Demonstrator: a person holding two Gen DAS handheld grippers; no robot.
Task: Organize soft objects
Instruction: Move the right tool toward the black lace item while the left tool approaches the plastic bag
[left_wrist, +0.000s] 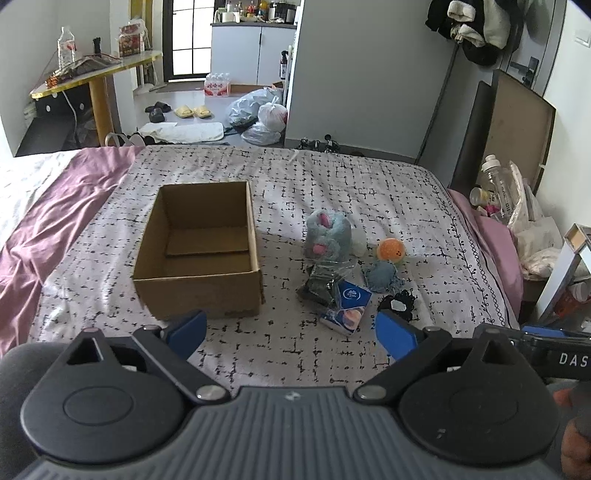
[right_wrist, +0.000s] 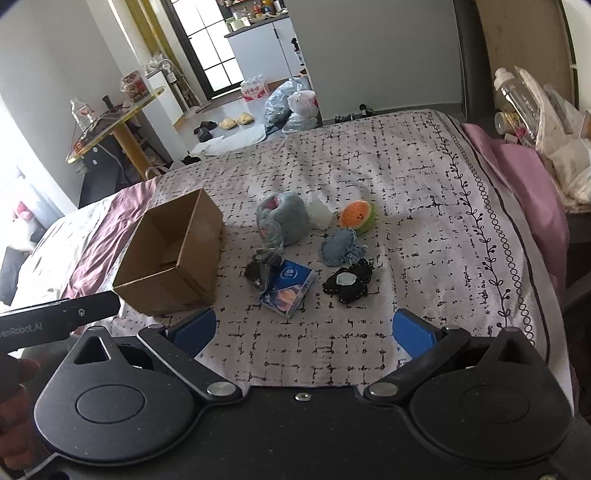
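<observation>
Because the toys are soft and light, they should squash easily, so a pinch around the fat middle looks best. The fluffy blue toy (left_wrist: 327, 236) sits near the middle of the bed (left_wrist: 369, 177), at about 3 o'clock from the open cardboard box (left_wrist: 199, 254). An orange ball (left_wrist: 390, 250) lies at 3 o'clock from it, beside a blue knitted piece (left_wrist: 382, 276) and a black knitted piece (right_wrist: 349, 282). A crinkly clear bag (left_wrist: 325, 282) and a tissue pack (left_wrist: 347, 304) lie close and may get in the way. The left gripper (left_wrist: 290, 332) and right gripper (right_wrist: 304, 332) both have wide-open fingers, holding nothing.
</observation>
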